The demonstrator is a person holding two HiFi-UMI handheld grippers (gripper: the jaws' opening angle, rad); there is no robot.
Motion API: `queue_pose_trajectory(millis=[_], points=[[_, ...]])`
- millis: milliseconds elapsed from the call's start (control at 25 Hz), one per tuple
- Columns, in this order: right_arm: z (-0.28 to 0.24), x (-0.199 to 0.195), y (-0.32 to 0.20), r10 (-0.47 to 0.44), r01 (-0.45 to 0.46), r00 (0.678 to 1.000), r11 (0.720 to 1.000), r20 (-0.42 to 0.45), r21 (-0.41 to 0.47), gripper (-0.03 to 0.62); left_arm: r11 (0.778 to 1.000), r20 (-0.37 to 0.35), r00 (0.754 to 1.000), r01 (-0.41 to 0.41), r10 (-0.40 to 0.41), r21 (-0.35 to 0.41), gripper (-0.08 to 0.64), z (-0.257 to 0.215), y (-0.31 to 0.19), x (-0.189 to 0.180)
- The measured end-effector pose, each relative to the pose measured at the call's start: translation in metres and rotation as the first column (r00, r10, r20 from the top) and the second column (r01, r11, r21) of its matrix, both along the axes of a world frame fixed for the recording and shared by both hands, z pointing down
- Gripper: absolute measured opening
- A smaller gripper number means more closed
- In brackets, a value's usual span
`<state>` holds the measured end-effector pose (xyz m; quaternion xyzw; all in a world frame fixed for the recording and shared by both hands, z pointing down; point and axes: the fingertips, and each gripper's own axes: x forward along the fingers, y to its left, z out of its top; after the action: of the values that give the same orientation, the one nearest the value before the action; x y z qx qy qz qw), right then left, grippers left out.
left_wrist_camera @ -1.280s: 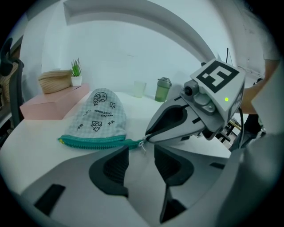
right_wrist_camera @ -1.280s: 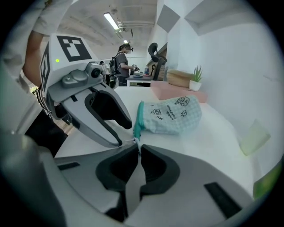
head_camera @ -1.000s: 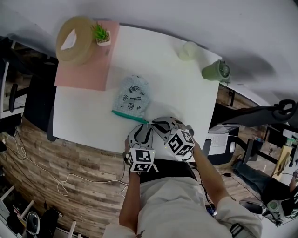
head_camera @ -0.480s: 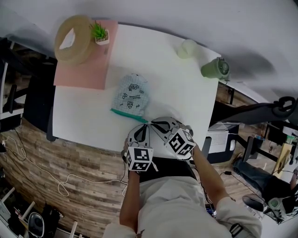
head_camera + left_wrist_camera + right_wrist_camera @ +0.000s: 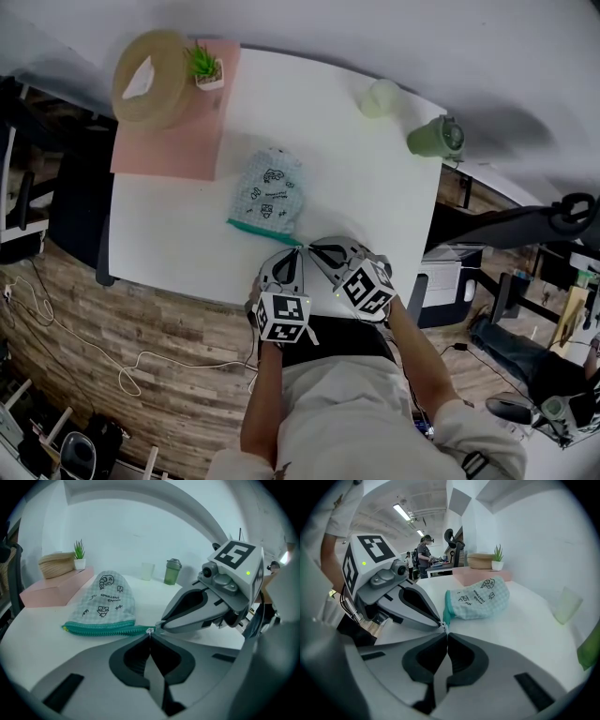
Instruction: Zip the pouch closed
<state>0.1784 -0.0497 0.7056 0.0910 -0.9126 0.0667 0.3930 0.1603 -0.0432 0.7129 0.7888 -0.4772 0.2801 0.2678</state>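
A pale checked pouch [image 5: 267, 192] with small drawings lies flat on the white table [image 5: 356, 187]. Its teal zipper [image 5: 261, 230] runs along the edge nearest me. Both grippers meet at the zipper's right end, close to the table's front edge. My left gripper [image 5: 298, 250] is shut, and a small white zipper tab [image 5: 150, 631] sits right at its tips [image 5: 150, 634]. My right gripper [image 5: 308, 247] is shut too, its tips [image 5: 446, 632] touching the same zipper end [image 5: 443, 625] from the other side. The zipper's teeth [image 5: 108, 629] look joined along their visible length.
A pink mat [image 5: 164, 141] at the back left carries a tan round basket [image 5: 150, 80] and a small potted plant [image 5: 204, 70]. A translucent cup [image 5: 380, 98] and a green bottle [image 5: 433, 139] stand at the back right. A person [image 5: 424, 555] stands far off.
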Motion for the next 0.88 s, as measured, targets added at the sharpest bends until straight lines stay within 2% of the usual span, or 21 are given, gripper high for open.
queue_pose_trajectory(millis=[560, 880], points=[[0.002, 0.004, -0.005, 0.050, -0.050, 0.998, 0.999, -0.025, -0.001, 0.005, 1.000, 0.015, 1.000, -0.010, 0.010, -0.015, -0.003, -0.002, -0.005, -0.017], [0.003, 0.006, -0.010, 0.108, -0.109, 0.993, 0.994, -0.036, -0.009, 0.005, 1.000, 0.021, 1.000, -0.022, 0.022, -0.021, -0.003, -0.004, -0.010, -0.033]])
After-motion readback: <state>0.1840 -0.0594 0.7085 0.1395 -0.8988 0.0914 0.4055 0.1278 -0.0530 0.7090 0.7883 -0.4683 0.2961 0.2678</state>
